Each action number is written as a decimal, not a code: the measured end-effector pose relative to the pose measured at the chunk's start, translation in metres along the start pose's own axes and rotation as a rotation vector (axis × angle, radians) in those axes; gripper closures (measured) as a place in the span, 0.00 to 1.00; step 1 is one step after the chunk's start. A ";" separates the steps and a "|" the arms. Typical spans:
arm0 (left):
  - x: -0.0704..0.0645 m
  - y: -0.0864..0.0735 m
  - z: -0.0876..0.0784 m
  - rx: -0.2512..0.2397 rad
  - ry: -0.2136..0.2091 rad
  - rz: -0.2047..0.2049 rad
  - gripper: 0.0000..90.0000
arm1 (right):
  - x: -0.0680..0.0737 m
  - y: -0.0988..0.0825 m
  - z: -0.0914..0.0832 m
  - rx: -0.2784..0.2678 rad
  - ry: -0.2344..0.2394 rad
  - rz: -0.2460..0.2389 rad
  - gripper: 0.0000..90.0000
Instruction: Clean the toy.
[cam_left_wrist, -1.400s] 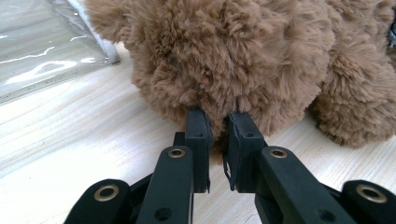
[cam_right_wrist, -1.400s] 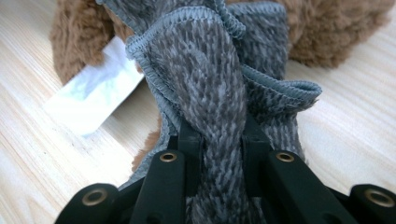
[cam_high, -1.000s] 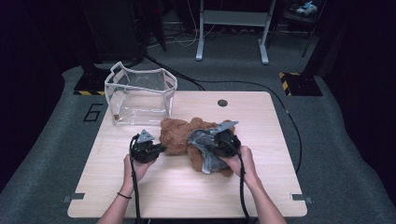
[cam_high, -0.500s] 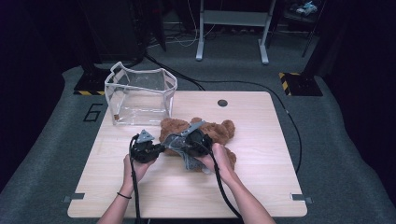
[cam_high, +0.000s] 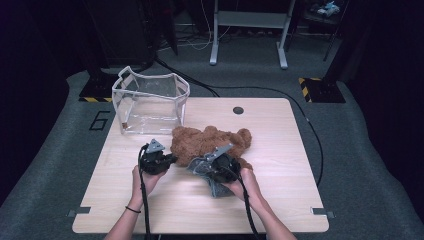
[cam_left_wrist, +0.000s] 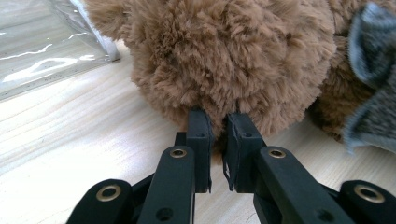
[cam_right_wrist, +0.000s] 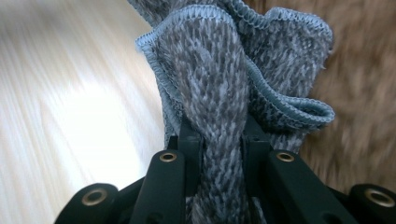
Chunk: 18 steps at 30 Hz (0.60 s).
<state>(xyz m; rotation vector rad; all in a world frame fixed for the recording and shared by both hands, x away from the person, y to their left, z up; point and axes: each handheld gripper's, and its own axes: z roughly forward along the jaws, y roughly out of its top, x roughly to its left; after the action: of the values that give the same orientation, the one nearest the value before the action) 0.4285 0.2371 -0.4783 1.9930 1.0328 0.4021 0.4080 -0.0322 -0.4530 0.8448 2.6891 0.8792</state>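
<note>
The brown teddy bear (cam_high: 207, 145) lies on the worktop (cam_high: 280, 200), near its middle, just in front of the clear plastic bag (cam_high: 150, 102) that stands open at the back left; the grey knitted cloth (cam_high: 212, 177) drapes against the bear's near side and spills onto the wood in front of it.

Your left tongs (cam_high: 167, 161) sit just left of the bear, pointing at its flank; in the left gripper view the left tongs (cam_left_wrist: 218, 135) are drawn nearly together, with a tuft of the bear's (cam_left_wrist: 224, 56) brown fur pinched in the narrow gap between the pads, so they are clamped on the bear's edge; the bag's (cam_left_wrist: 42, 42) clear wall shows at the upper left and the cloth (cam_left_wrist: 373, 93) at the right.

Your right tongs (cam_high: 207, 170) lie over the near side of the bear, buried in the cloth; in the right gripper view the right tongs (cam_right_wrist: 217, 140) grip a thick fold of the cloth (cam_right_wrist: 215, 84), which bulges up between the two pads and fans out above them; behind it the bear's (cam_right_wrist: 364, 116) fur lies at the right and bare worktop (cam_right_wrist: 70, 93) at the left.
</note>
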 end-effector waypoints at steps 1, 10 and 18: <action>0.000 0.000 0.000 0.000 -0.001 -0.001 0.90 | 0.000 -0.004 0.000 0.007 -0.001 0.001 0.84; 0.000 0.001 0.000 0.004 -0.004 -0.001 0.90 | -0.014 -0.029 -0.015 -0.008 -0.020 0.031 0.84; 0.000 0.002 -0.001 0.006 -0.003 -0.004 0.90 | -0.040 -0.013 -0.041 -0.058 -0.110 0.058 0.84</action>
<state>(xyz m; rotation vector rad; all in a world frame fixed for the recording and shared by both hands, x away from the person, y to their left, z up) 0.4291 0.2371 -0.4766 1.9960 1.0369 0.3944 0.4207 -0.0835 -0.4274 0.9340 2.5446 0.8904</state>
